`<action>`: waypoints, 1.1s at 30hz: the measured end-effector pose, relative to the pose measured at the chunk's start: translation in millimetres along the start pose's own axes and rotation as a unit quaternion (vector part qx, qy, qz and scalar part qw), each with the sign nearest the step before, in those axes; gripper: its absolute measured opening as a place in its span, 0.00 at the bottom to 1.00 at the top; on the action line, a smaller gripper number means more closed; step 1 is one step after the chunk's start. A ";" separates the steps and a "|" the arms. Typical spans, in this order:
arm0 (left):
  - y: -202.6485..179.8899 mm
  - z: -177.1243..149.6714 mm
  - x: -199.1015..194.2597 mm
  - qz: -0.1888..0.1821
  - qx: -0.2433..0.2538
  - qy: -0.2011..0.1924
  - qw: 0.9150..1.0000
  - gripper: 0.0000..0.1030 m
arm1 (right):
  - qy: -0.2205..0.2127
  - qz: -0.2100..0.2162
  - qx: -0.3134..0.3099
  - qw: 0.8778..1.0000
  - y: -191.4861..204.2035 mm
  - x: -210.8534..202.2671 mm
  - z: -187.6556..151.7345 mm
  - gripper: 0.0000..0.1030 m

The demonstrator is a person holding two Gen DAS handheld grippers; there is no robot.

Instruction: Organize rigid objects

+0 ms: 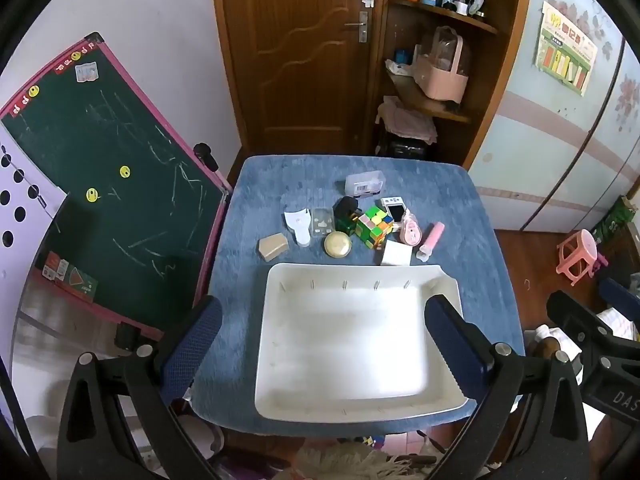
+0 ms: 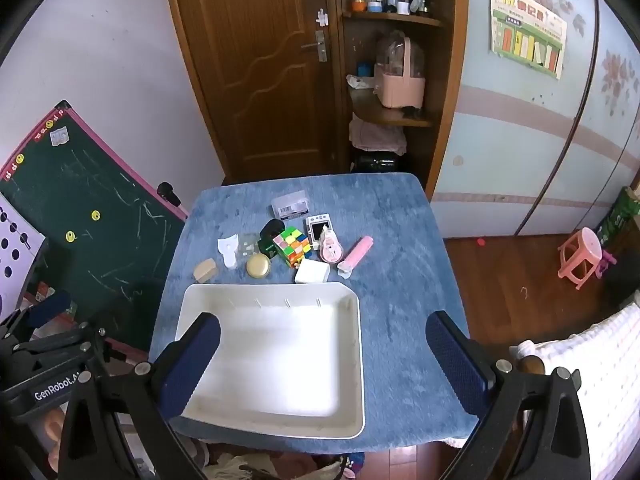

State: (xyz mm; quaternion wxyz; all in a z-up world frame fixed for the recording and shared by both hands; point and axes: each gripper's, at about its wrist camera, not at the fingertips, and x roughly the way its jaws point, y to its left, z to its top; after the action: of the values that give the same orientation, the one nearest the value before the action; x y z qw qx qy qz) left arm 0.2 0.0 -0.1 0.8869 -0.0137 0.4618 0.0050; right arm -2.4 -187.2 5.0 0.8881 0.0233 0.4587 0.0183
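A white tray (image 1: 276, 392) (image 2: 362, 360) lies empty on the near half of a blue-covered table (image 1: 472, 216) (image 2: 400, 240). Behind it sits a cluster of small objects: a colour cube (image 1: 373, 226) (image 2: 293, 246), a round gold tin (image 1: 338, 244) (image 2: 258, 266), a white box (image 1: 396, 253) (image 2: 313, 272), a pink tube (image 1: 431, 237) (image 2: 357, 256), a tan block (image 1: 273, 246) (image 2: 205, 269) and a clear case (image 1: 365, 182) (image 2: 291, 205). My left gripper (image 1: 324, 344) is open above the tray. My right gripper (image 2: 324, 344) is open above the tray's right edge. Both are empty.
A green chalkboard (image 1: 108, 184) (image 2: 92, 216) leans at the table's left. A wooden door and shelf unit (image 1: 432, 80) stand behind the table. A pink stool (image 2: 580, 256) stands on the floor at the right. The other gripper shows at each view's edge.
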 end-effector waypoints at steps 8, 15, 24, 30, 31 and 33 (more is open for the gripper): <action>0.5 -0.3 -1.8 0.002 0.002 0.001 1.000 0.98 | -0.009 0.004 -0.006 1.000 -1.7 -2.0 0.3 1.00; -1.1 0.3 -0.4 0.004 0.004 0.004 1.000 0.98 | -0.008 0.014 -0.003 1.000 -0.3 -0.4 -8.8 1.00; -3.0 -4.4 3.1 0.006 0.004 0.004 1.000 0.98 | -0.009 0.039 -0.007 0.999 -6.1 -1.7 1.9 1.00; -3.2 -4.1 2.7 0.006 0.005 0.003 1.000 0.98 | -0.004 0.045 0.005 0.999 -8.2 0.9 0.9 1.00; 0.6 -3.5 2.0 0.005 0.005 0.002 1.000 0.98 | -0.001 0.045 0.007 0.999 -8.6 2.2 1.1 1.00; 0.6 -3.6 2.1 0.006 0.005 0.002 1.000 0.98 | 0.002 0.045 0.008 0.999 -8.9 3.5 1.4 1.00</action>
State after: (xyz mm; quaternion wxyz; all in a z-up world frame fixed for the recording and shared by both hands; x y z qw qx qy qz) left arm -1.6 0.6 -4.0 0.8858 -0.0070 0.4640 0.0078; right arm 0.9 -195.9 2.4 0.8854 0.0512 0.4587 0.0550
